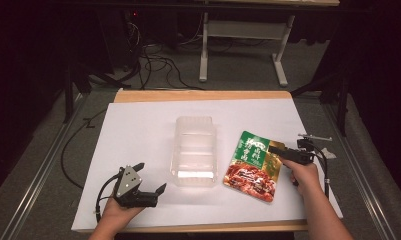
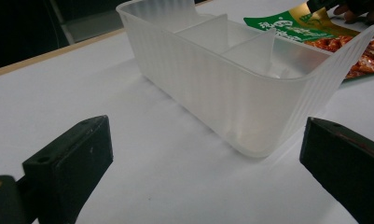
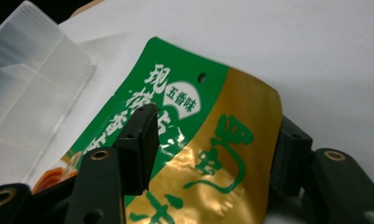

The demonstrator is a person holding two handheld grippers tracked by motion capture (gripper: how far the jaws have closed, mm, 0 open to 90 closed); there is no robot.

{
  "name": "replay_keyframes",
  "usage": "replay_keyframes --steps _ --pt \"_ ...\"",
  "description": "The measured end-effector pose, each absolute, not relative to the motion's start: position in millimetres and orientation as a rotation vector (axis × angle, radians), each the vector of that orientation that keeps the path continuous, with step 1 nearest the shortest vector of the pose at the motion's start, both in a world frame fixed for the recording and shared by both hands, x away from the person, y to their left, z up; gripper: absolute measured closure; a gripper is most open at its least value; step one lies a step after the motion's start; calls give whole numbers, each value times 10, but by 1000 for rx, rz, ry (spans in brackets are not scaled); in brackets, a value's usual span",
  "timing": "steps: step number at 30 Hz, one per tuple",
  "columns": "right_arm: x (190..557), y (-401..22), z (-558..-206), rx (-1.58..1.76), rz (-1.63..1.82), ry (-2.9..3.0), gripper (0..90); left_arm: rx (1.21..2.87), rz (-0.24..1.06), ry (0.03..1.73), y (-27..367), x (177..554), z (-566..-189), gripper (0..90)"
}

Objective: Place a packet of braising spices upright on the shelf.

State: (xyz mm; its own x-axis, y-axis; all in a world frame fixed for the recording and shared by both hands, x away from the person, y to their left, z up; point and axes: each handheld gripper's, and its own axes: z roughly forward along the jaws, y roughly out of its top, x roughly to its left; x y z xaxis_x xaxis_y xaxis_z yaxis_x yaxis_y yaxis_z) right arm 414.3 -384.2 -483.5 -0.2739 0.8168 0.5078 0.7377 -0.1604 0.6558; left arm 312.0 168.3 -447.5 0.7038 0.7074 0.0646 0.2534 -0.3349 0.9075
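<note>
Worktop [image 1: 138,125] covered w/ white sheet, wood edge showing at far side. Clear plastic bin [image 1: 195,150] sat mid-sheet, long axis running away from the person, divided by thin walls into compartments; all looked empty.

Snack pouch [image 1: 253,165] (green/gold top, red food print lower half) lay flat on the sheet just right of the bin, apart from it, turned a bit askew. Top edge w/ the hang hole pointed away from the person.

Right tool [image 1: 278,149] came in from the pouch's right side, low, roughly level w/ the sheet. In the right gripper view its jaws straddled the gold upper corner of the pouch [image 3: 231,154]: one jaw over the green print, the other past the gold edge. Jaws at mid width, not yet pressing the film as far as I could tell. Approach at the corner made sense: the pouch lay flat, so an edge was the easiest bite.

Left tool [image 1: 150,182] rested near the front-left of the sheet, held in the left hand [image 1: 119,210], jaws wide, nothing between them. In the left gripper view it faced the bin's near end wall [image 2: 250,107], prob. parked ready to steady the bin.

Judgement: step in hand = pinch the pouch corner; likely destined for the bin. Risk: slick film slipping out of a shallow bite.
</note>
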Motion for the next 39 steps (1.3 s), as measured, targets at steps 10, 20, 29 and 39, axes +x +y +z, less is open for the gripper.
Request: replay_keyframes --steps 10,20,29,39 --pt "4118 -3801 -4835 1782 1370 2053 575 1911 560 738 1666 3123 -4482 32" --pt "4049 -3812 -4773 1706 1390 2033 900 1893 575 738 1683 3108 -4460 32" --pt "3775 -3806 -4502 1567 1595 1912 900 1881 585 738 1688 3107 -4450 34" --pt "3538 -3710 -4134 1389 1733 1799 900 1874 588 740 1699 3100 -4440 34"
